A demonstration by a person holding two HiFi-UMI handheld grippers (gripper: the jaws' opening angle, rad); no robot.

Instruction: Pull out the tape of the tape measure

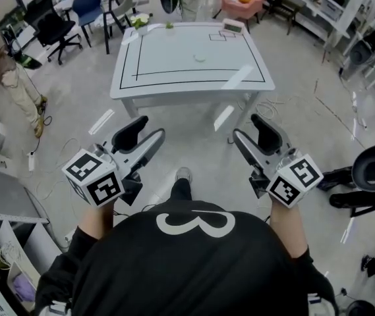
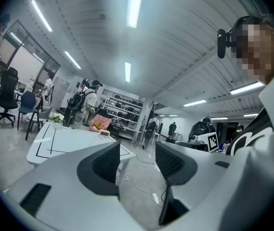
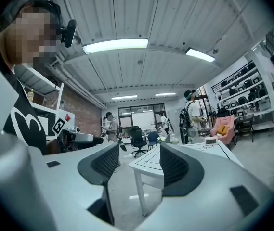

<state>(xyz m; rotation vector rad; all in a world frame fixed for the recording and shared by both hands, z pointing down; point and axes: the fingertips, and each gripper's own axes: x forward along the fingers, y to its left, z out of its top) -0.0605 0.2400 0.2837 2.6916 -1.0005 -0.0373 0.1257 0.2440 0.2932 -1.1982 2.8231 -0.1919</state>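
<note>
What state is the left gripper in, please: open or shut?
Open: the left gripper has its jaws apart, with only floor between them.

- I see the far desk point(image 1: 174, 58) white, with black lines.
- Cubes on left gripper point(image 1: 151, 128) and right gripper point(image 1: 246, 127): black-and-white squares.
- Far armchair point(image 1: 259, 0) pink.
- Near shirt point(image 1: 187, 268) black, white figure.

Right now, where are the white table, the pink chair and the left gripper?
white table point(image 1: 174, 58): head view, bare tabletop.
pink chair point(image 1: 250, 7): head view, its front edge.
left gripper point(image 1: 150, 127): head view, midway between its open fingertips.
</note>
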